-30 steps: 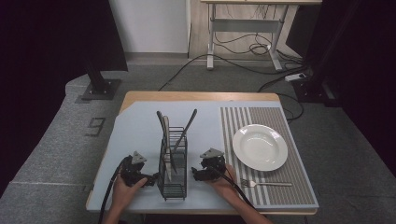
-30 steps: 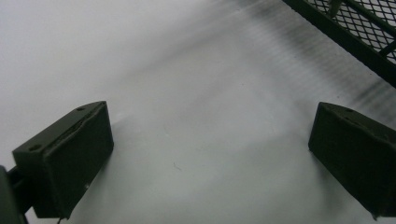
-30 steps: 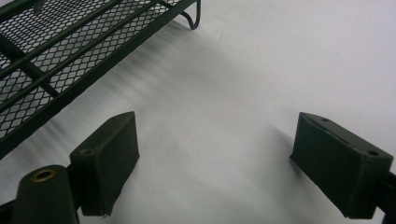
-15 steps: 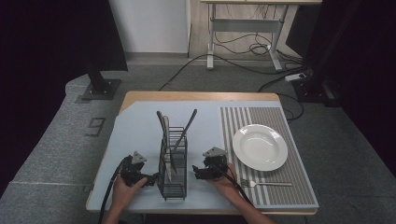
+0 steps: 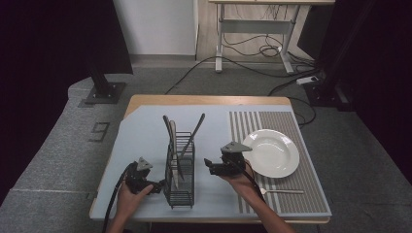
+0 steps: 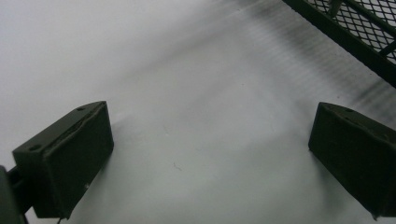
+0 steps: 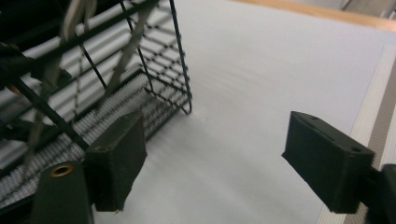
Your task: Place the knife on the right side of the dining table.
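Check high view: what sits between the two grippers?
The black wire cutlery rack holding upright utensils stands between the left gripper and right gripper in the high view.

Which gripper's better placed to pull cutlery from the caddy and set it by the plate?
Right, probably. The right gripper is open and sits between the caddy and the plate, facing the caddy. The left gripper, also open, is on the caddy's far side from the plate.
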A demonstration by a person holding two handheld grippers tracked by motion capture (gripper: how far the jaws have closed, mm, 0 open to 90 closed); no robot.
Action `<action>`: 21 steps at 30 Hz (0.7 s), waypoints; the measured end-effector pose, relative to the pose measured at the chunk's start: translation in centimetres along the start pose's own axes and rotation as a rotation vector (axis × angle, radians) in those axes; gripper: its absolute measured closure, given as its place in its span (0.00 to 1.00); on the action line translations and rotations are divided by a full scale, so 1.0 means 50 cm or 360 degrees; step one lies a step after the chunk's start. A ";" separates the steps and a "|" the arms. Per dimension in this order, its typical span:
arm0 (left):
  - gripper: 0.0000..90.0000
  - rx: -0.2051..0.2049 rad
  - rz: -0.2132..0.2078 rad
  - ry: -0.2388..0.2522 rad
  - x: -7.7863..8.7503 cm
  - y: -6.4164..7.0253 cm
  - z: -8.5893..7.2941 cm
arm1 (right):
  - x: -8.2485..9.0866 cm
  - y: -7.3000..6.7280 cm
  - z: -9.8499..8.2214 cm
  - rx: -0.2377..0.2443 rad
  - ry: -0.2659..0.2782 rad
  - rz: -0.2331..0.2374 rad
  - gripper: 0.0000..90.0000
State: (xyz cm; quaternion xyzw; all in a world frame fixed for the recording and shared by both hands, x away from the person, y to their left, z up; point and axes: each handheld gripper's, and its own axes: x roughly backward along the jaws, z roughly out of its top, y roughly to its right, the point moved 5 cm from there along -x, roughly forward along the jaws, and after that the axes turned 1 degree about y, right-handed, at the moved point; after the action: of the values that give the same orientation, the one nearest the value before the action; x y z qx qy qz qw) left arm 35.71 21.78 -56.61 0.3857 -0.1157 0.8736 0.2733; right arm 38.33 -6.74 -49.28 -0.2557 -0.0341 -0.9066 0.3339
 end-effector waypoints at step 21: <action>0.00 -0.0001 -0.0001 -0.0002 0.000 0.000 0.000 | -0.019 -0.013 0.115 0.0008 0.0109 0.0022 0.30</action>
State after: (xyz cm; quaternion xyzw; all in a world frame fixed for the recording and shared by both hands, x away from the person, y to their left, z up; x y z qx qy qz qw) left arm 35.70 21.79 -56.60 0.3862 -0.1158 0.8732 0.2737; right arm 41.05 -4.35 -44.70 -0.2238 -0.0231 -0.9124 0.3419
